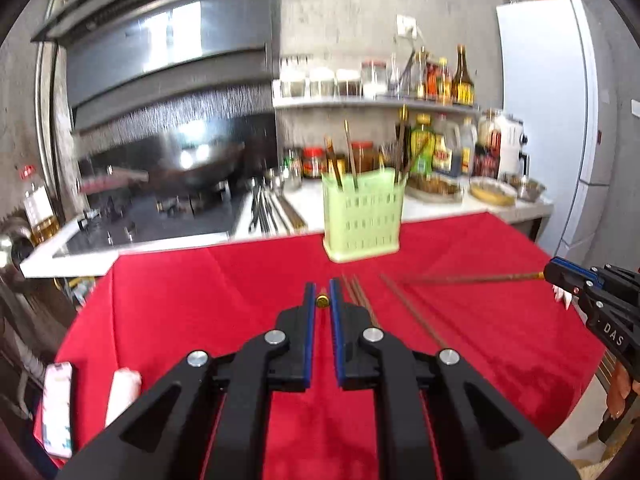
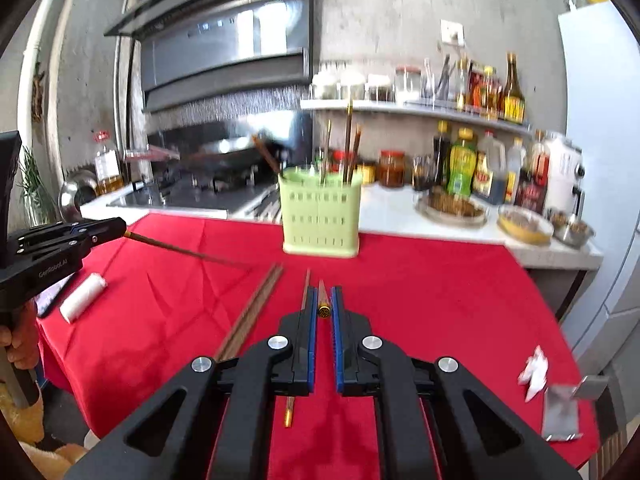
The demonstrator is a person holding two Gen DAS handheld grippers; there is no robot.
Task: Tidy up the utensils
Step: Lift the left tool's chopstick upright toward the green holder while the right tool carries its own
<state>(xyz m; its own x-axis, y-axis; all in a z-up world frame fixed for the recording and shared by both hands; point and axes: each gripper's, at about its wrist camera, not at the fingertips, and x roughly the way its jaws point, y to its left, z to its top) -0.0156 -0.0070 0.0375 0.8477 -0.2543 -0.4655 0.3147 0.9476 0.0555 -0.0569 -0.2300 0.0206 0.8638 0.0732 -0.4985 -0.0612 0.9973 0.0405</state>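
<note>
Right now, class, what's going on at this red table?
A person is sorting chopsticks with a gripper in each hand. The left gripper is shut on one chopstick, and the right gripper is shut on another; both are held above the red cloth. More loose chopsticks lie on the cloth. The green holder stands at the far edge with several chopsticks already upright in it. Neither held chopstick has reached the holder yet.

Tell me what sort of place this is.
Most likely a home kitchen: a wok sits on a stove under a range hood, sauce bottles line a wall shelf, and a fridge stands beside the counter.
</note>
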